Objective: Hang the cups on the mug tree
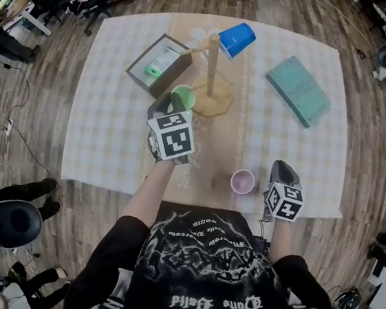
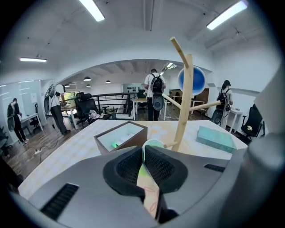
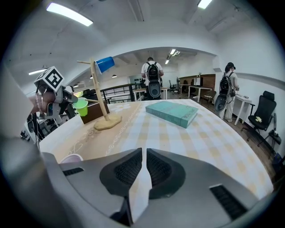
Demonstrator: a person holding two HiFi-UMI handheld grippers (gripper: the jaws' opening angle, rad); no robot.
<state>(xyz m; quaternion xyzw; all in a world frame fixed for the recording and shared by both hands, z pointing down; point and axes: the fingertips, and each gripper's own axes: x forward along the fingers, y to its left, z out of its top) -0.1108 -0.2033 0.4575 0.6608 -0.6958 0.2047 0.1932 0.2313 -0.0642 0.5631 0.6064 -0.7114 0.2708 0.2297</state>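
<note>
Three cups: blue cup (image 1: 236, 39) hangs on mug tree (image 1: 212, 62) toward the counter's (image 1: 111, 141) far edge. Green cup (image 1: 183, 97) is in left gripper (image 1: 171, 106), just beside tree base. Pink cup (image 1: 242, 181) stands near front edge, by right gripper (image 1: 284, 171). Head view hides the finger gaps. Left gripper view: fingers (image 2: 129, 167) nearly together, pinching green cup's wall, rim close to a low peg. Right gripper view: fingers (image 3: 162, 169) almost touching, nothing btwn; it also shows green cup held off the counter.
</note>
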